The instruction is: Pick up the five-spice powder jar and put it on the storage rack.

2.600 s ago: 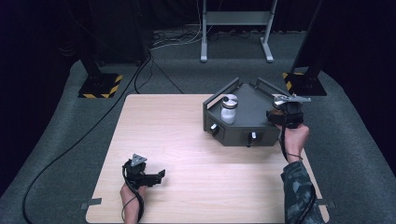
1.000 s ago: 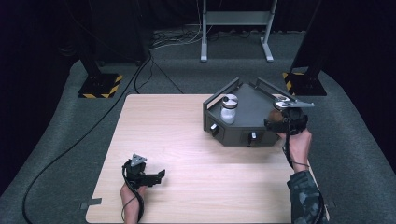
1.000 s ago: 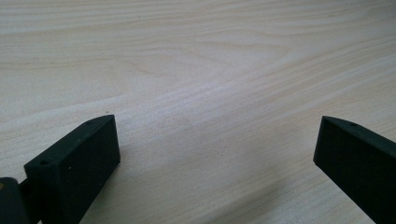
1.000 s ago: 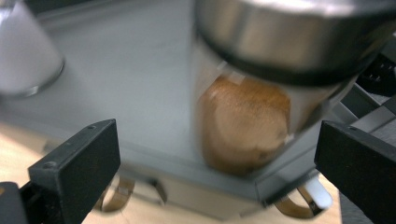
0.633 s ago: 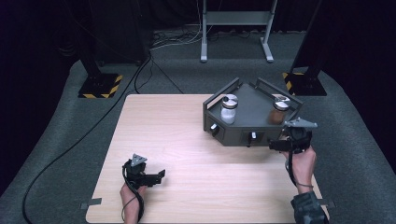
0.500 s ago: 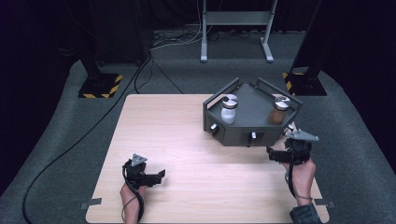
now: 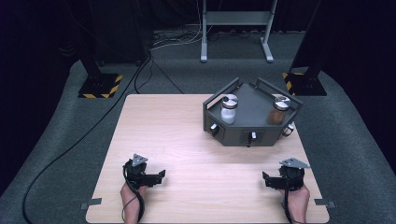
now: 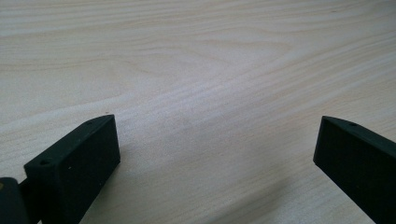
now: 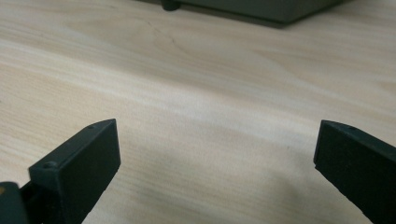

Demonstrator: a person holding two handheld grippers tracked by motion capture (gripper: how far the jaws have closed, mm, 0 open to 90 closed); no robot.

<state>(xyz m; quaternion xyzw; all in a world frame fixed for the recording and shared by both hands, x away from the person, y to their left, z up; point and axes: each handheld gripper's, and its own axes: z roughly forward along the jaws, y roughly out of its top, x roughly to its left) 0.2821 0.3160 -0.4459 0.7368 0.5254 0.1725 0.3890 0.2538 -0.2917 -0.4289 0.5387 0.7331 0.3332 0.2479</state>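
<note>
While both your grippers rest low at the near edge of the table (image 7: 187,135), the left gripper (image 7: 161,175) and right gripper (image 7: 265,179) hold nothing, jaws wide apart. The rack (image 7: 250,135) sits far right, white jar (image 7: 229,108) and brown jar (image 7: 279,110) upright inside. Approach either jar level, jaws straddling it.

My left gripper (image 7: 158,176) sits at the table's (image 7: 187,140) near left corner, my right gripper (image 7: 268,179) at its near right. Far right stands the dark grey angular metal tray (image 7: 252,112), a white-filled jar (image 7: 228,109) inside left, a brown-filled jar (image 7: 279,111) inside right.
</note>
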